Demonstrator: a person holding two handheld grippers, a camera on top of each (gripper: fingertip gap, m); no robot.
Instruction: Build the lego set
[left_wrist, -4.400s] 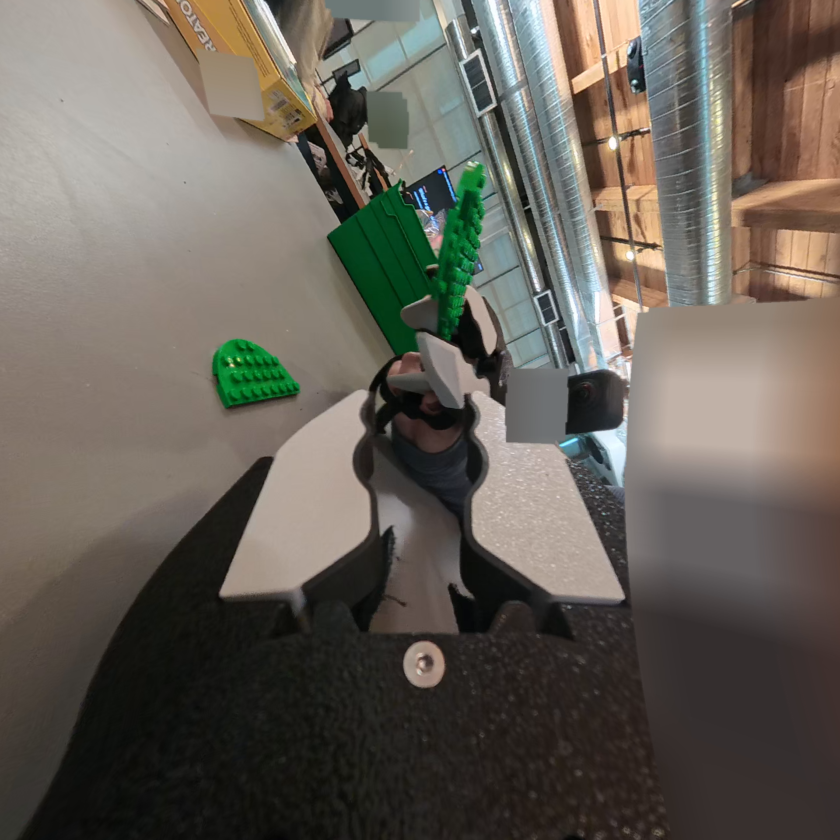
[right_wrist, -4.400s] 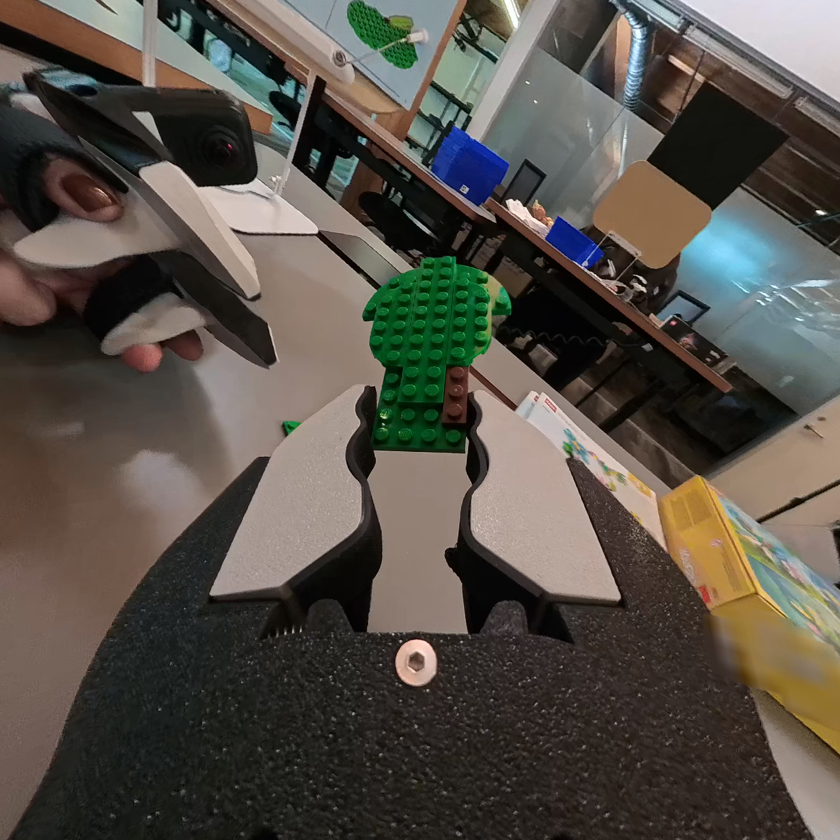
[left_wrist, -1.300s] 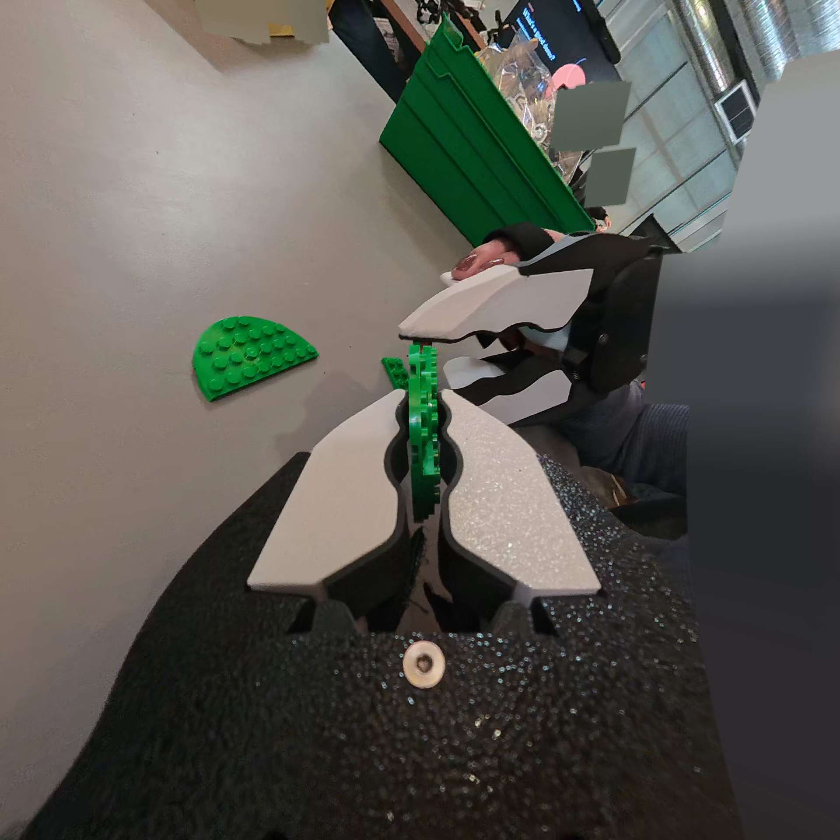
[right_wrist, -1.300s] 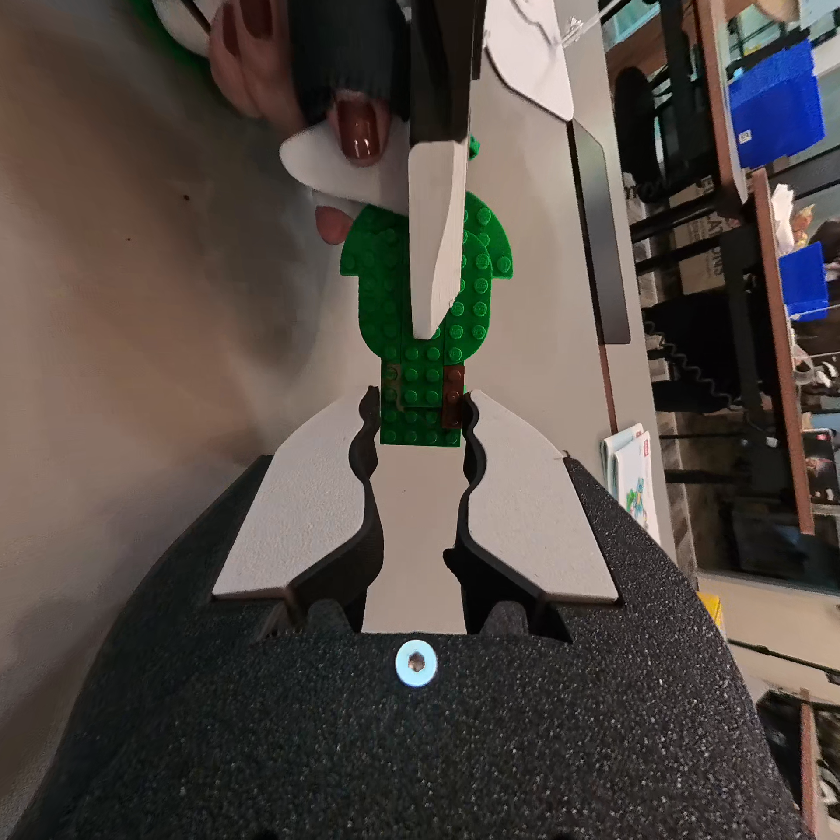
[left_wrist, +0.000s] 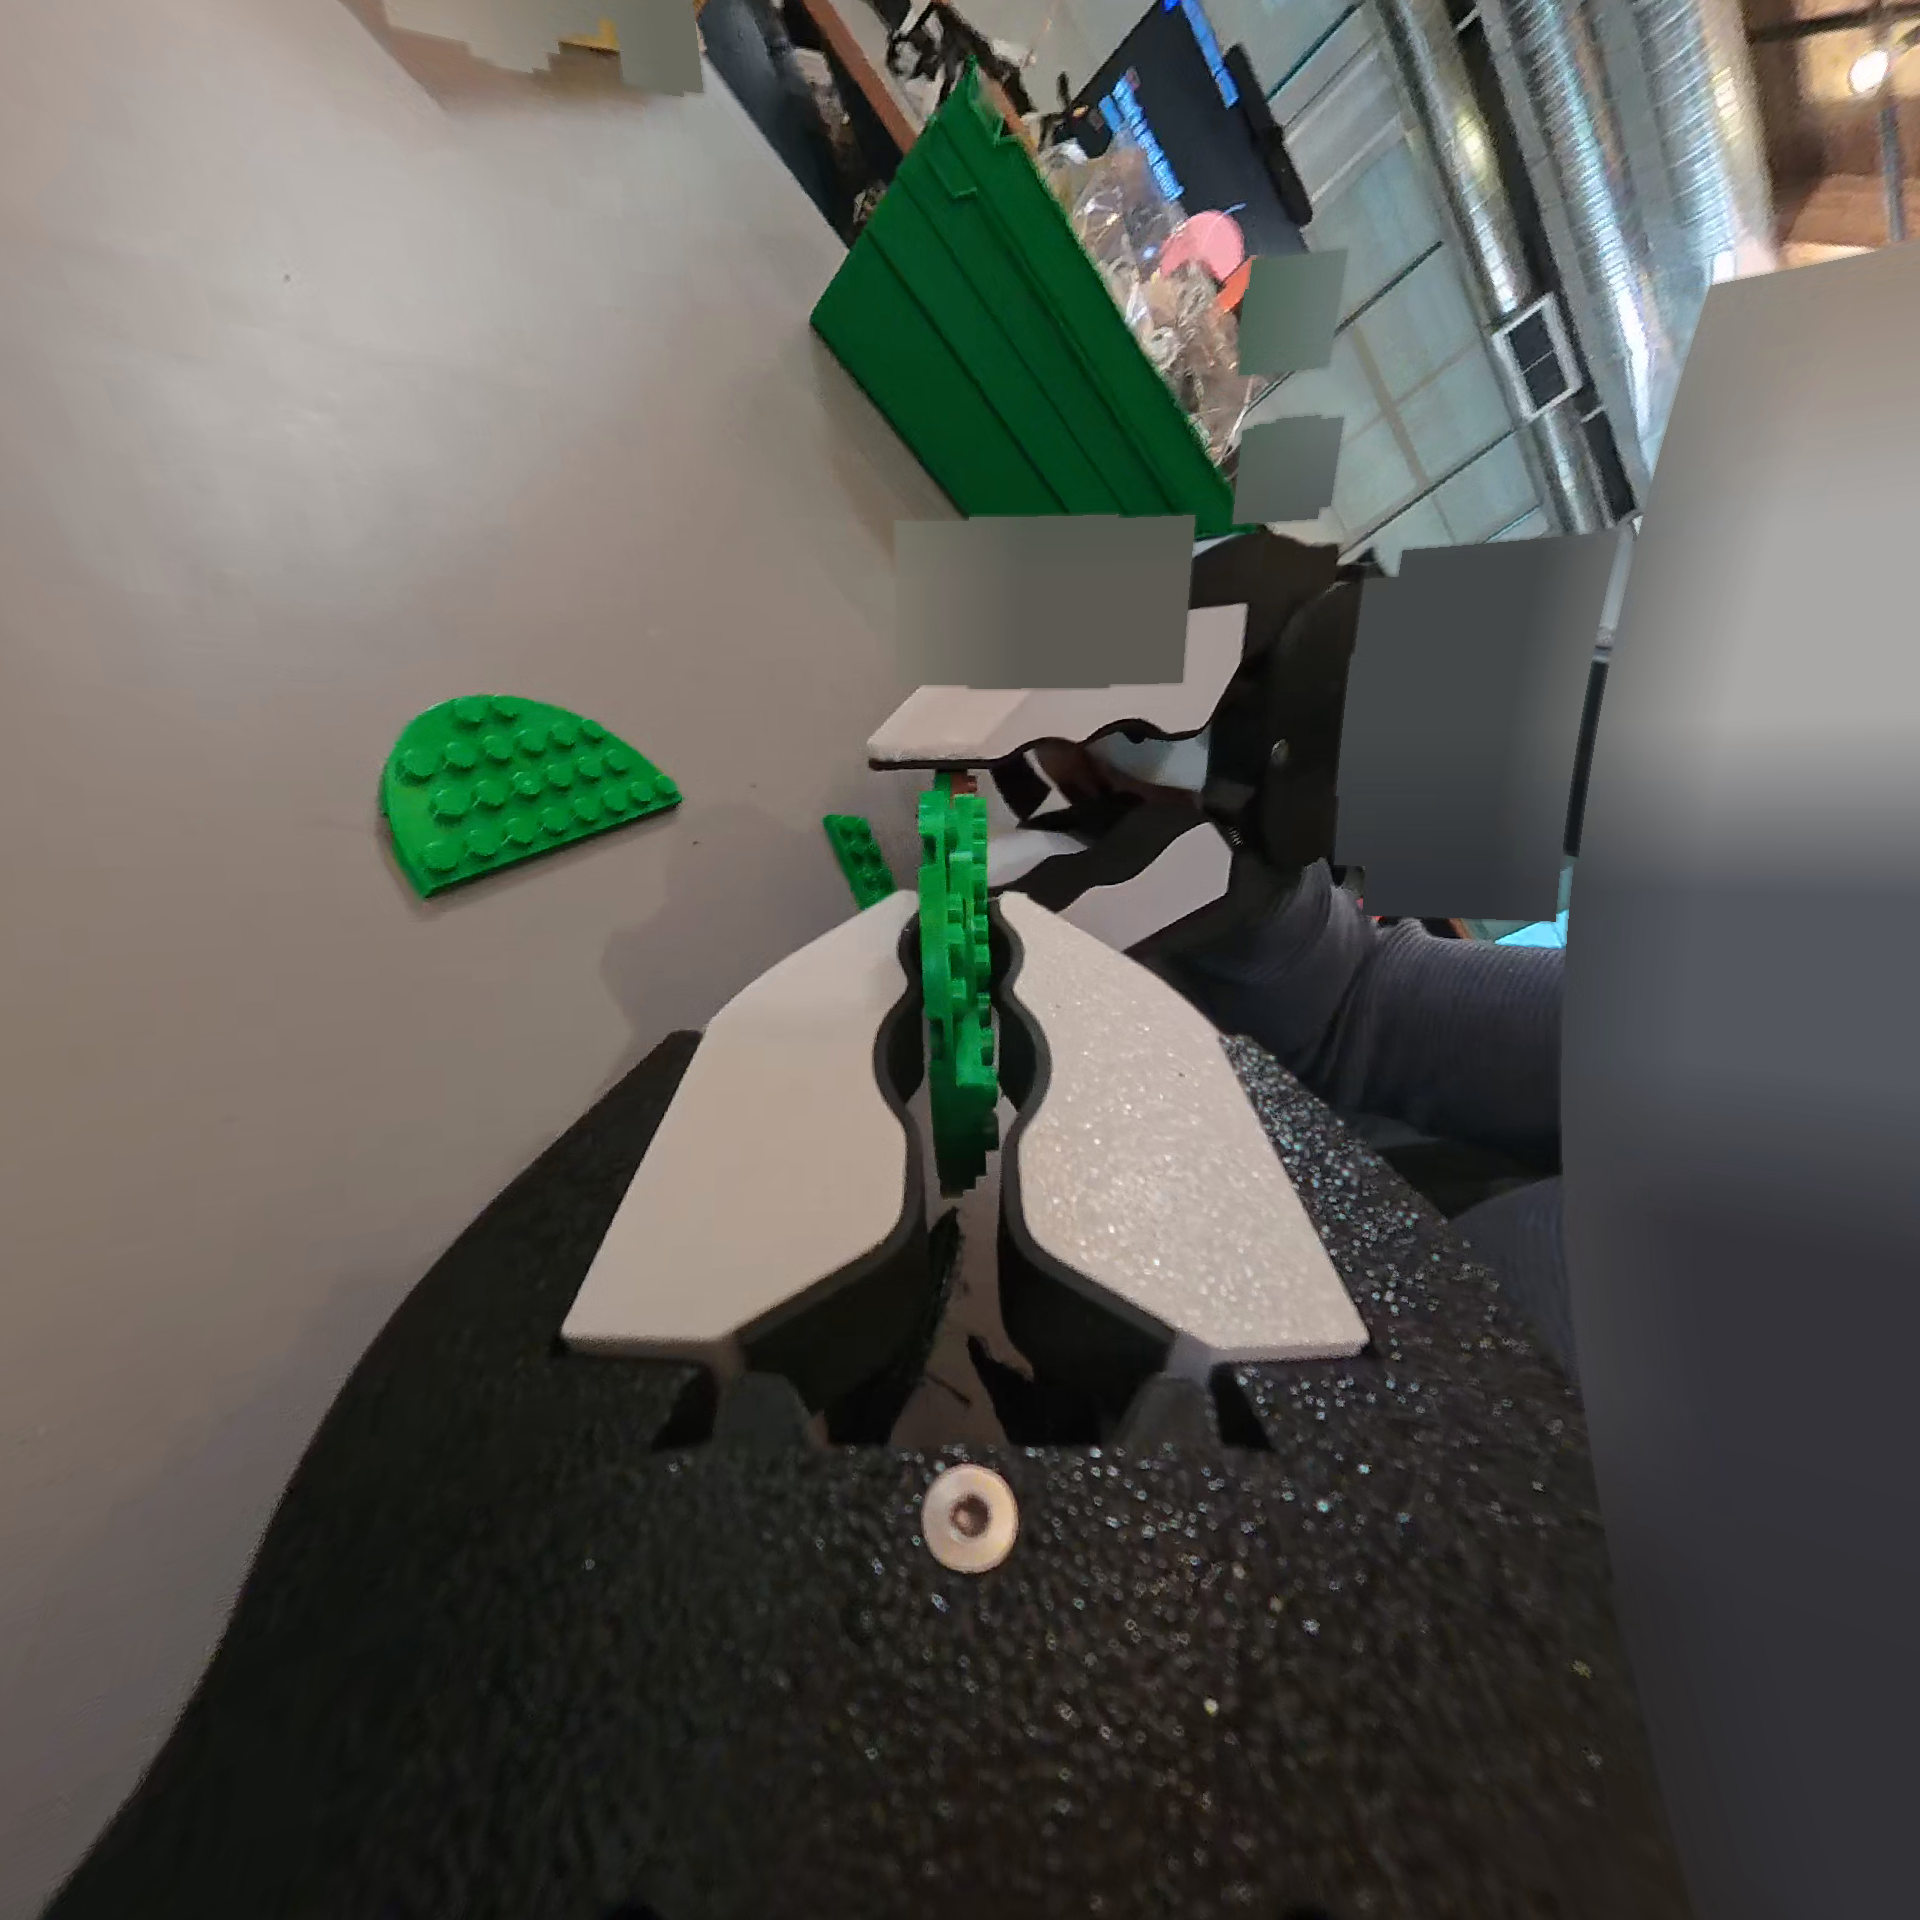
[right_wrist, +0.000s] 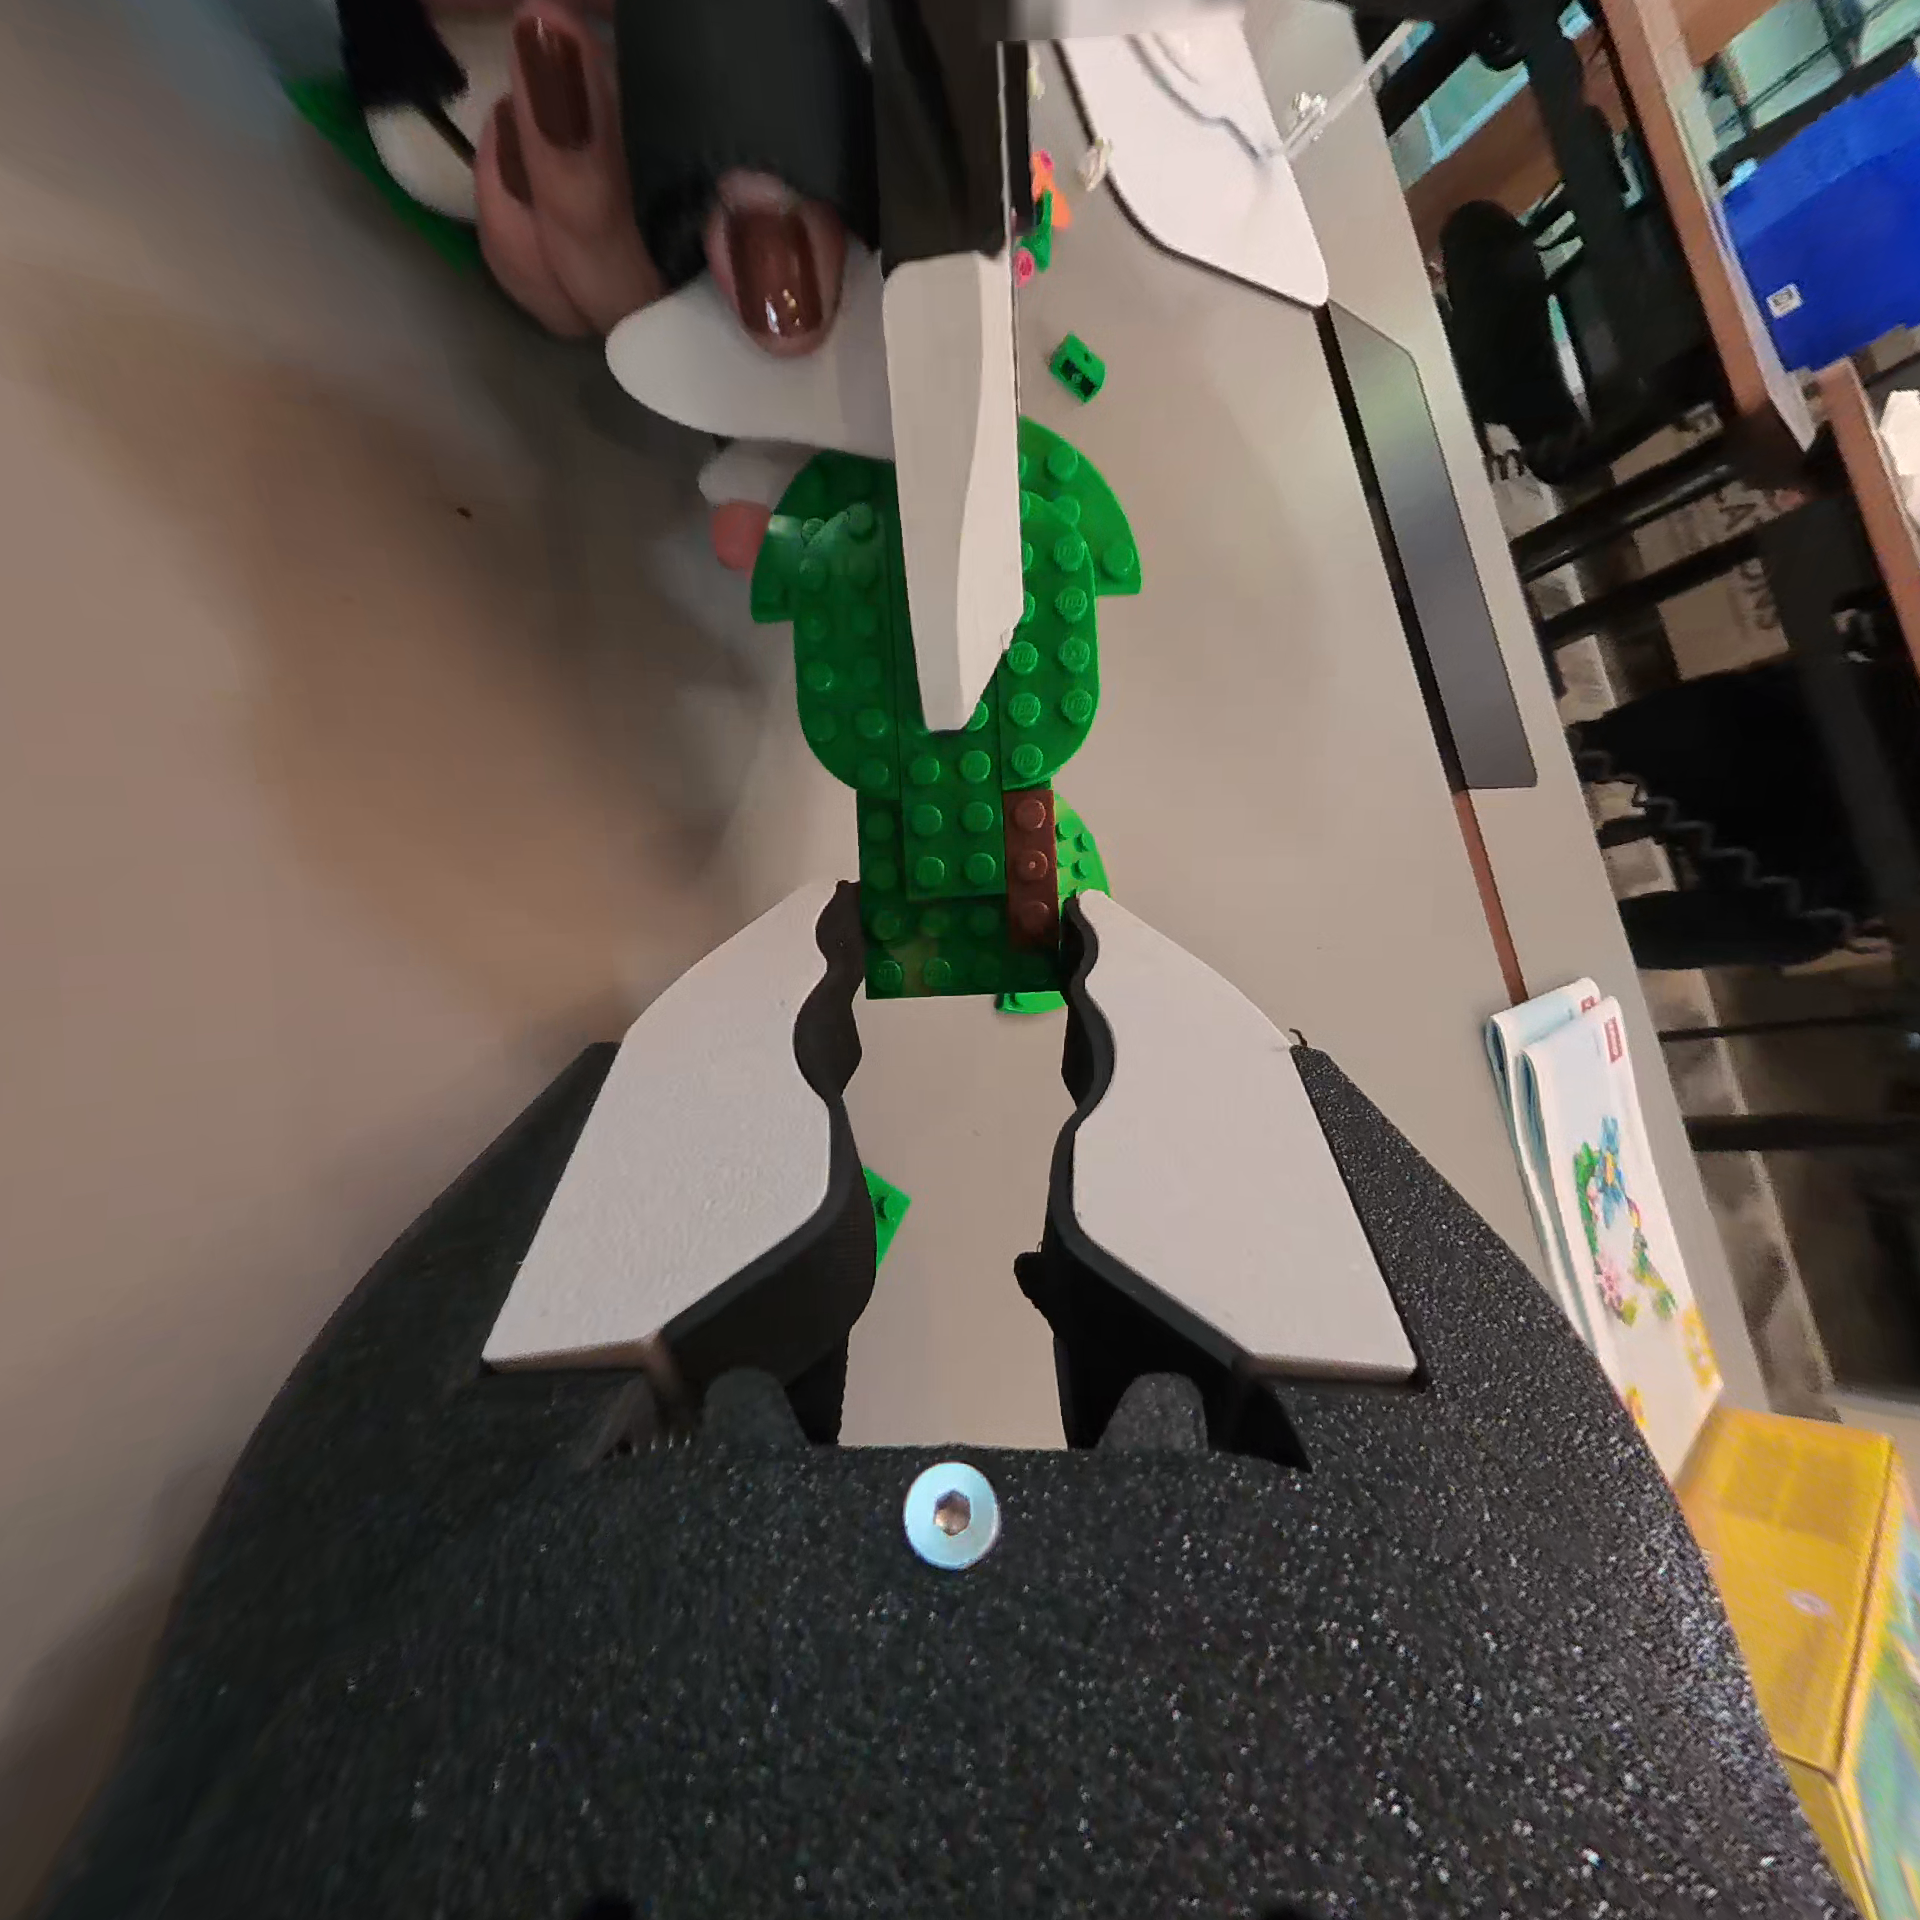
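Lego tree (right_wrist: 940, 727): green, brown strip, held off the table.
Left gripper (left_wrist: 958, 940): squeezed tight on its top.
Right gripper (right_wrist: 961, 935): pinching its bottom end.
Half-round plate (left_wrist: 520, 790): lying flat on the table.

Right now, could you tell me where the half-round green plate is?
In the left wrist view the half-round plate lies flat on the grey table, left of the left gripper and apart from it.

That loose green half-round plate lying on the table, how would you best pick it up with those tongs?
Judging by its pose, the green half-round plate lies flat on the table, studs up, so I would come from above and pinch it across its width, one finger on the straight edge and one on the curve. It is thin, so tilting it up first might help.
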